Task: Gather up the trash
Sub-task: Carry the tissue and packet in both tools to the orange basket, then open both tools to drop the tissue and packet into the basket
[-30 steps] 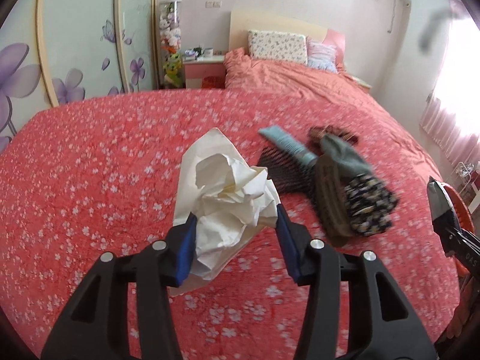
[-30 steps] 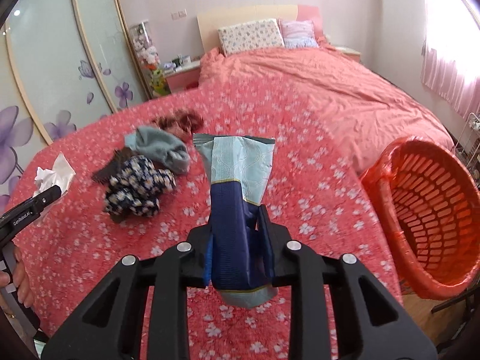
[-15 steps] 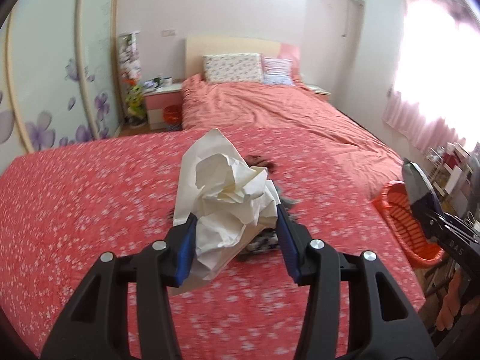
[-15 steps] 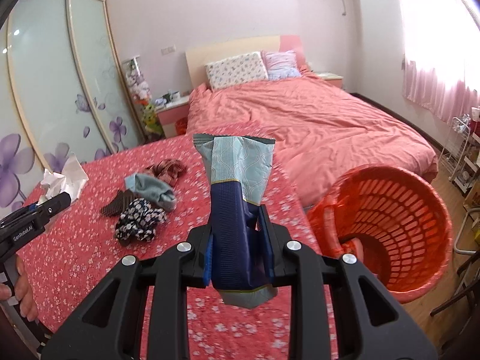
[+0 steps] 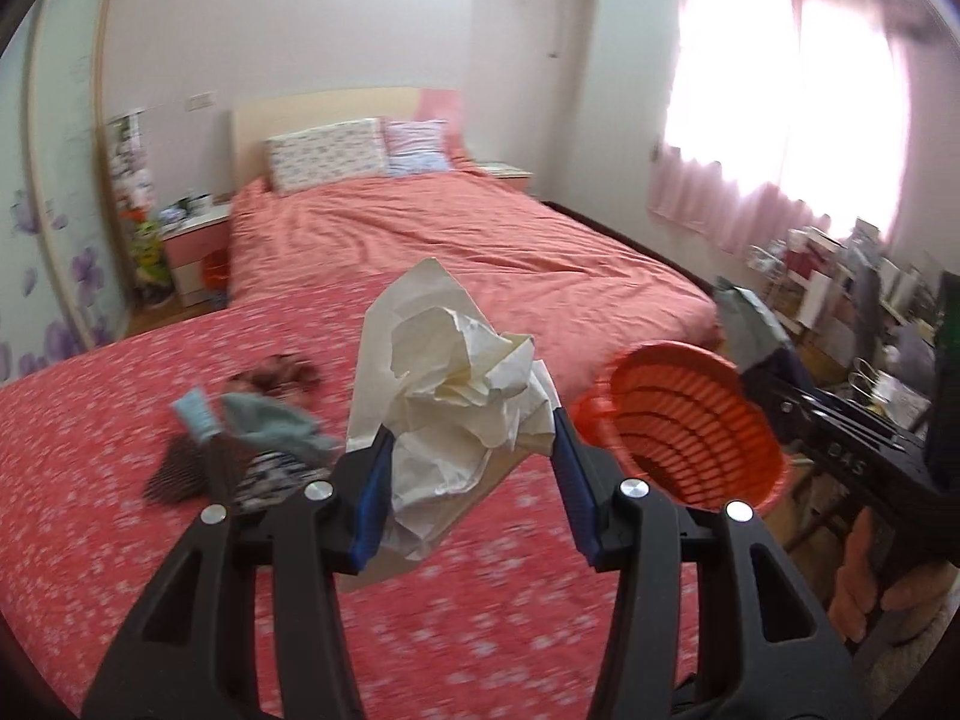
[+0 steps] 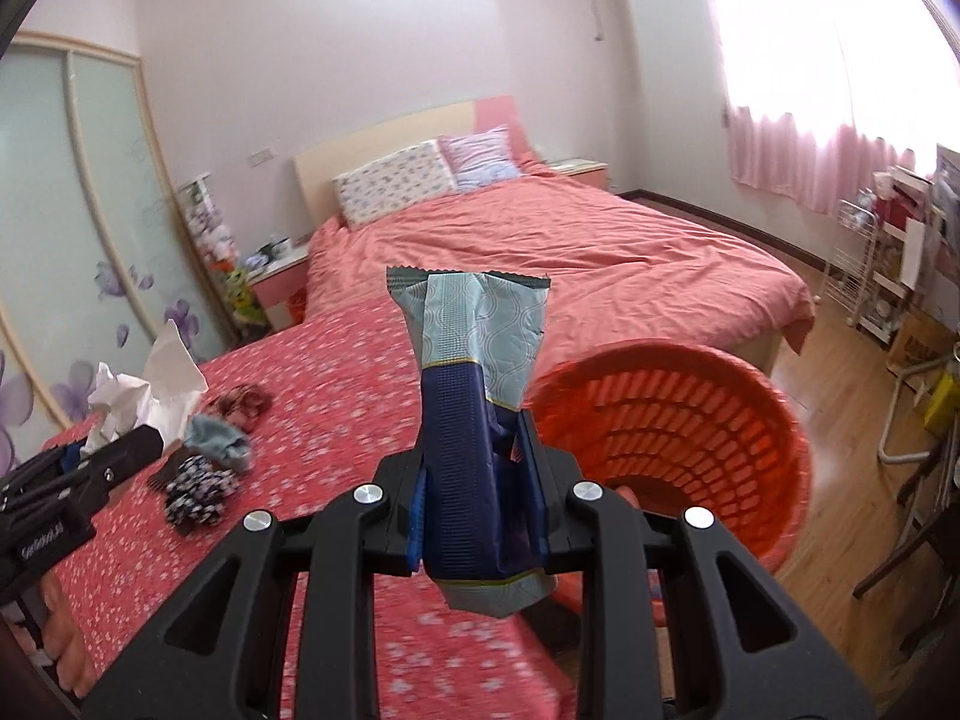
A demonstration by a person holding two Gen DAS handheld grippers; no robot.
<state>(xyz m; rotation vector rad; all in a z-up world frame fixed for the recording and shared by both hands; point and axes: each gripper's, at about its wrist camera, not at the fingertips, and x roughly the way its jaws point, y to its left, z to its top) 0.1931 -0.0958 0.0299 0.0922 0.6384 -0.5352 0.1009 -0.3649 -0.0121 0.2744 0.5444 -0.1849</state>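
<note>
You're carrying both loads: your left gripper [image 5: 474, 468] is clamping the crumpled tissue [image 5: 462, 384], your right gripper [image 6: 480, 516] is pinching the blue wrapper [image 6: 474, 420] upright. The orange basket [image 6: 750, 420] is sitting just right of both claws, nearer your right.

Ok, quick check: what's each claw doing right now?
Left claw: closed on the crumpled white paper.
Right claw: closed on the blue and teal wrapper.
</note>
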